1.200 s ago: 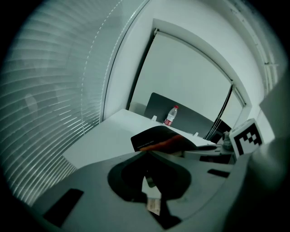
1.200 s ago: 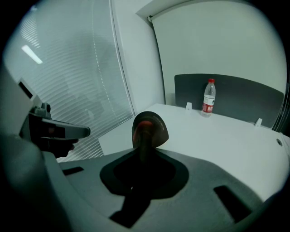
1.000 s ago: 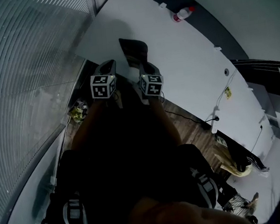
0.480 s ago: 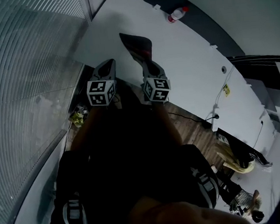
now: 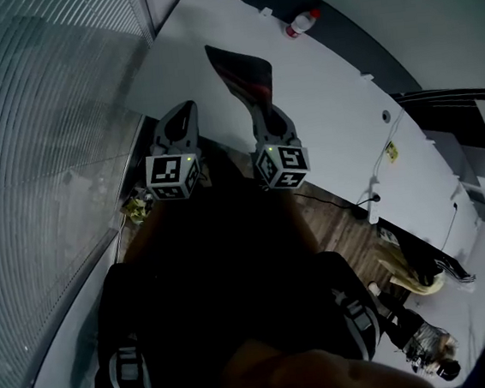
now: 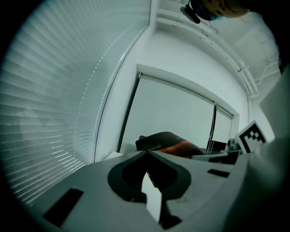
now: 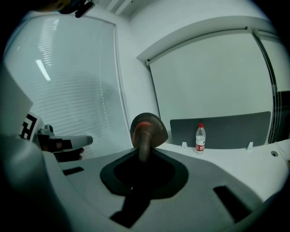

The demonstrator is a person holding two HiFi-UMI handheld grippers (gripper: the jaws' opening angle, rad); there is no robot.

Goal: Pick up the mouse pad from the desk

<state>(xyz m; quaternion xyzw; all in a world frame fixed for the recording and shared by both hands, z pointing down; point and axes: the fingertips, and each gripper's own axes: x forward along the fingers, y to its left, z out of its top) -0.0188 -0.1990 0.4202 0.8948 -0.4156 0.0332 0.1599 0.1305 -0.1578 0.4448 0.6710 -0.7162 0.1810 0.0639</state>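
"Mouse pad (image 5: 243,72) first: where is it lying right now?"

"It isn't lying anywhere. The right gripper (image 7: 144,152) is pinching it by the near edge, with the jaws clamped on the thin material. The whole pad is sticking out ahead of that gripper, over the white desk (image 5: 338,118). As far as I'm judging it, it is hanging clear of the surface."

"Which way is the long side running?"

"Straight on from the jaws, away from the person and towards the far edge of the desk. A water bottle (image 5: 302,24) is standing there, well apart from the pad."

"And the other gripper?"

"The left gripper (image 6: 147,152) is hovering just beside the right one, on its left, with the jaws pressed together on nothing. From there the pad is sitting off to the right and a little ahead, showing it part of one broad face."

"So which one is nearer?"

"The right one, plainly, since it's carrying the pad. I'm guessing the next move is hinging on that. The pad is reaching forward from a single grip at one end, so the free end is looking likely to droop or swing. If a second hold is wanted, the left gripper is going to need to travel right and forward to meet the pad's side edge."
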